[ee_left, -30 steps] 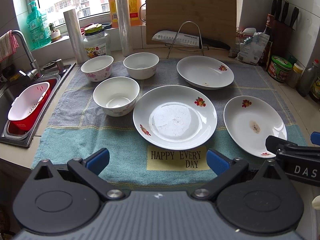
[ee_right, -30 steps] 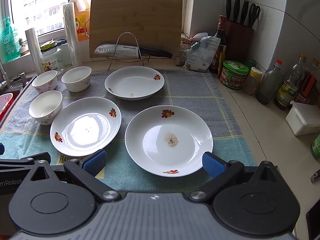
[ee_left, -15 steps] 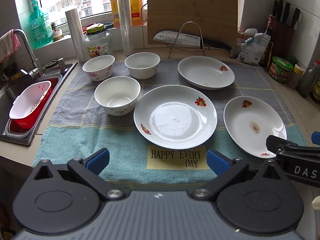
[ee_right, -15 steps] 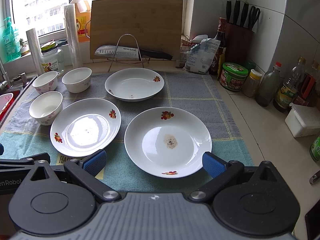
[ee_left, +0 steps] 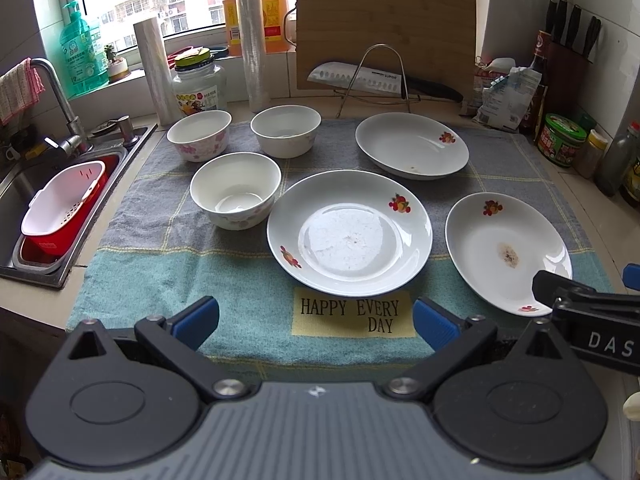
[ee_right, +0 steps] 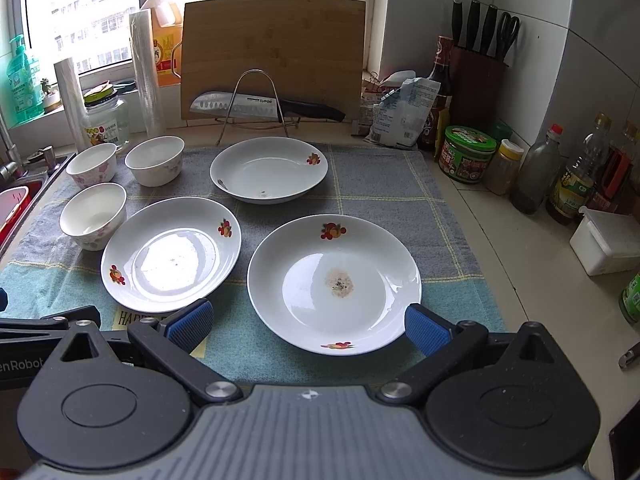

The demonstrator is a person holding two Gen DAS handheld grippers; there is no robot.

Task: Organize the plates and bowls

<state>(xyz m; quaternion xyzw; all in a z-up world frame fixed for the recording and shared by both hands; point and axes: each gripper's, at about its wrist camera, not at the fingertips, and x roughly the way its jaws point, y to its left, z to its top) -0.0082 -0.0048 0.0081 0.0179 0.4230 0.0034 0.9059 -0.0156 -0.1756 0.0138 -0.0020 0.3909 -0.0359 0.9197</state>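
Towel-covered counter beside sink

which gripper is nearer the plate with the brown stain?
Right. The right gripper sits open directly before the stained plate, pads flanking its near rim. The left gripper faces the middle plate, off to the side.

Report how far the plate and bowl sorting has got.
Done: nothing; three plates, the middle one, the stained one and the far one, lie apart on the towel, and three bowls stand unstacked. In hand: nothing; left gripper and right gripper are open and empty. Left: all stacking.
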